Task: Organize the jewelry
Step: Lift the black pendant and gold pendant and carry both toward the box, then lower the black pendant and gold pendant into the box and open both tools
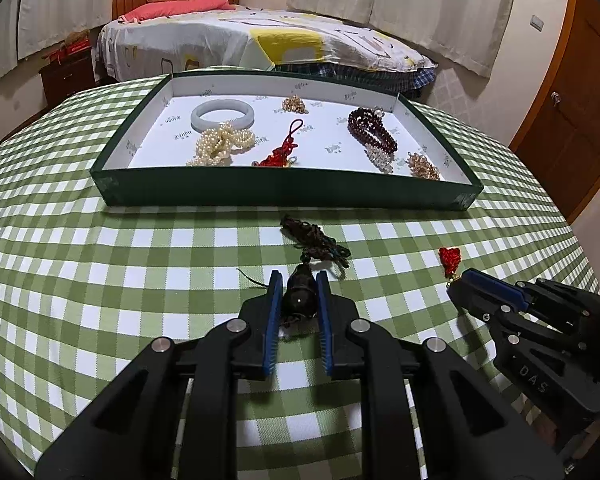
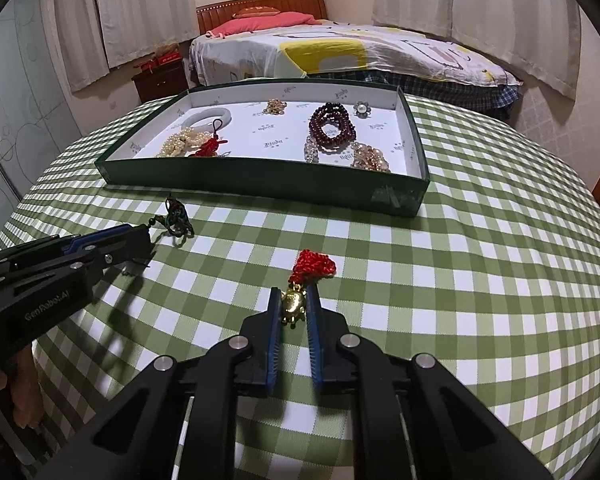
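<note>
My left gripper [image 1: 299, 280] is shut on the dark bead pendant [image 1: 299, 294] of a brown knotted cord [image 1: 316, 240] that lies on the checked tablecloth. It also shows in the right wrist view [image 2: 140, 236]. My right gripper [image 2: 293, 294] is shut on a gold charm [image 2: 293, 305] with a red knot [image 2: 316, 266]. The red knot [image 1: 449, 258] and right gripper [image 1: 466, 280] also show in the left wrist view. The green jewelry tray [image 1: 284, 192] lies beyond both grippers.
The tray holds a pale bangle [image 1: 223, 114], pearl strands [image 1: 222, 144], a red tassel knot [image 1: 284, 152], dark red beads [image 1: 372, 130] and gold pieces [image 1: 423, 166]. A bed [image 1: 260, 40] stands behind the round table. A wooden door [image 1: 572, 112] is at the right.
</note>
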Tool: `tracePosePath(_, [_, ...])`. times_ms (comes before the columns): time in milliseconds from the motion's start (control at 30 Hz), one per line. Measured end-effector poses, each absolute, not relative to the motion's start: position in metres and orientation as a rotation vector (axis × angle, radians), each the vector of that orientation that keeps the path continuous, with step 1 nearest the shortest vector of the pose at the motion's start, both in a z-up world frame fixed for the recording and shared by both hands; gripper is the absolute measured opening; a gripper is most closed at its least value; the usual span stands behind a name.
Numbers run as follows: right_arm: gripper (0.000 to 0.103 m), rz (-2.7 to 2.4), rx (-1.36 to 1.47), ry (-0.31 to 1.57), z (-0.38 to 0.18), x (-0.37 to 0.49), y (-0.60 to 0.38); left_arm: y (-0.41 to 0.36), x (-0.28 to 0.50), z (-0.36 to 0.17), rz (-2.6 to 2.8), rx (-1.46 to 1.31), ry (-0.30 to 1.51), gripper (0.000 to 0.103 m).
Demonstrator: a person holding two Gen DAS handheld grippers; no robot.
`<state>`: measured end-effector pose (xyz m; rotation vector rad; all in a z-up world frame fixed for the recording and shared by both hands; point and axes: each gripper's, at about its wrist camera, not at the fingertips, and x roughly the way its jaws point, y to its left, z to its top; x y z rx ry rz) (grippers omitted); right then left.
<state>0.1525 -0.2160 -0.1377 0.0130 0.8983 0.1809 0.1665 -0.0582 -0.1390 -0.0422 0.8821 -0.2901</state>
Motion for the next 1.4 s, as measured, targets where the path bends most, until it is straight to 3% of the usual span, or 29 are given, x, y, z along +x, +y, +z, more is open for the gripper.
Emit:
tracePosePath(833, [0.013, 0.212, 0.051, 0.717, -0.071, 0.15, -0.215, -0.053, 0.158, -0.066, -0.301, -0.075, 0.698, 0.017])
tracePosePath(1400, [0.013, 0.184, 0.059, 0.541, -0.027, 0.22, -0.231, -0.071, 0.224, -0.015, -0.296, -0.077, 0.525, 0.017])
